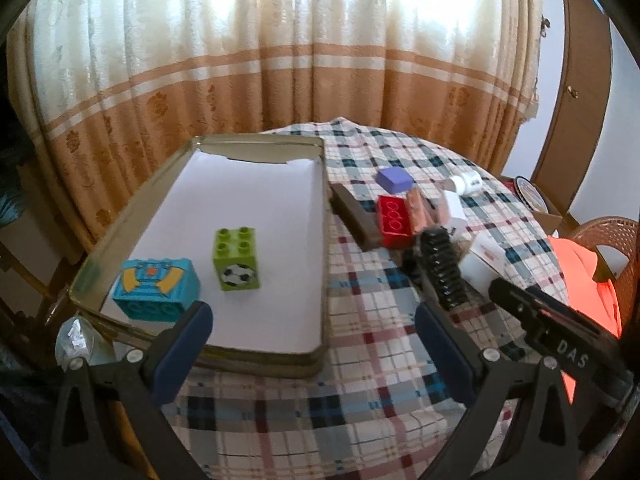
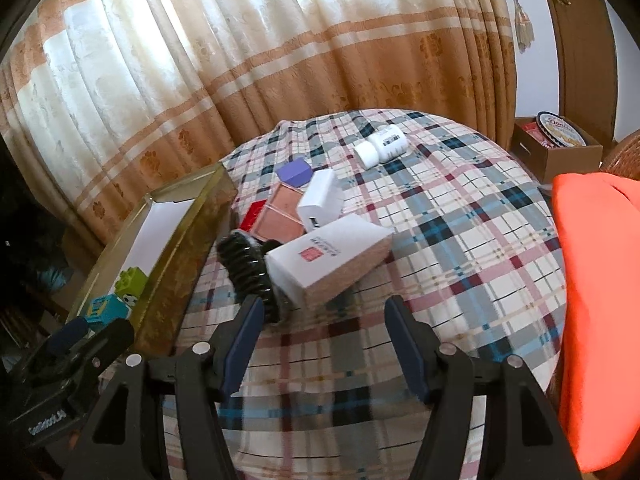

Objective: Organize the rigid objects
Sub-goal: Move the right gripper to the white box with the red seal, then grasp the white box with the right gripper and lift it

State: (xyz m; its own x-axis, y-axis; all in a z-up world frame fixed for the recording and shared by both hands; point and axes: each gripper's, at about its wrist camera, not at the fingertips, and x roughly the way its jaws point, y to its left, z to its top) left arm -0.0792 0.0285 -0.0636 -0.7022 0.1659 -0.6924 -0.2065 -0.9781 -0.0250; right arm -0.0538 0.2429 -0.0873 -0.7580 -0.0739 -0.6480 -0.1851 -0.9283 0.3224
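While both empty, left gripper point(image 1: 314, 334) and right gripper point(image 2: 324, 330) wide over plaid tablecloth point(image 2: 440, 240).

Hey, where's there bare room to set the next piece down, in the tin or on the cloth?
The tin is bare on its white lining beyond the green block and blue block. The checked cloth right of the white box is free. The pile around the red brick is crowded.

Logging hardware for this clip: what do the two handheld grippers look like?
Both are black plastic frames with silver screw heads and dark blue finger pads. The left gripper and right gripper look alike; the right gripper's body, in the left wrist view, carries white lettering "DAS". No sleeves visible.
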